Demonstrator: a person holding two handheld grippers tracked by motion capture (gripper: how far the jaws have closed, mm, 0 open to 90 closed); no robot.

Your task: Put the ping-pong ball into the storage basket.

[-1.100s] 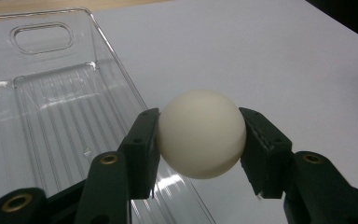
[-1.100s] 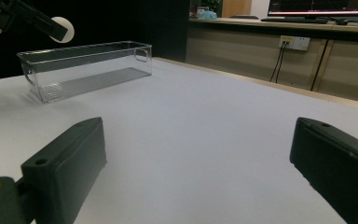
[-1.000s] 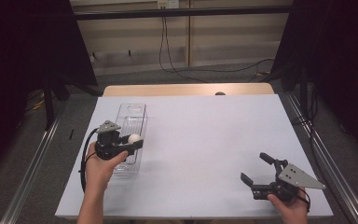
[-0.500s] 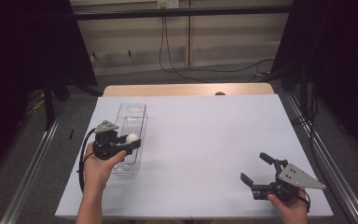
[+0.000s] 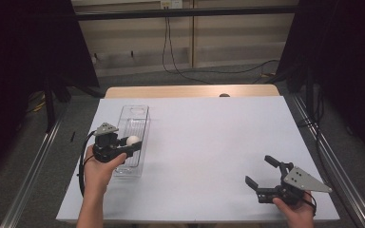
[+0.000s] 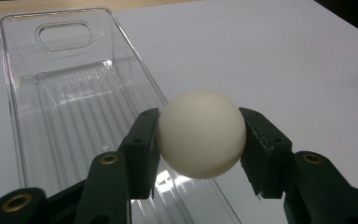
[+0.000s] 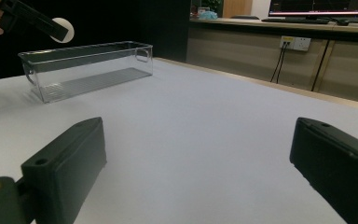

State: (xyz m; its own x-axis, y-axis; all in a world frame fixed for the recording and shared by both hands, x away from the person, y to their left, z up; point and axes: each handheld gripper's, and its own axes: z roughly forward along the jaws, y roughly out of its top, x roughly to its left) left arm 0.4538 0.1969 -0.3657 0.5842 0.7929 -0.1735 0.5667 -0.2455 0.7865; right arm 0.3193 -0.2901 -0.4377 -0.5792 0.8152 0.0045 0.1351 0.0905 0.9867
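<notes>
A clear plastic bin point(image 5: 132, 124) lies lengthwise on the left of the white table point(image 5: 209, 142). My left gripper point(image 5: 132, 142) is shut on a white ball point(image 5: 133, 140), held above the bin's right wall. In the left gripper view the ball point(image 6: 200, 133) sits squeezed between both black fingers point(image 6: 142, 149), over the ribbed bin point(image 6: 60, 107). My right gripper point(image 5: 260, 172) stands open near the front right edge, nothing between its fingers point(image 7: 70, 163). The right gripper view shows the bin point(image 7: 86, 65) far off with the ball point(image 7: 61, 29) held above it.
A small dark spot point(image 5: 224, 95) lies at the table's far wooden edge. Metal rails point(image 5: 33, 166) run along both sides of the table. Cables point(image 5: 180, 57) hang by the back wall.
The left gripper with the ball has shifted slightly left and toward the person over the bin. The right gripper has stayed put.
</notes>
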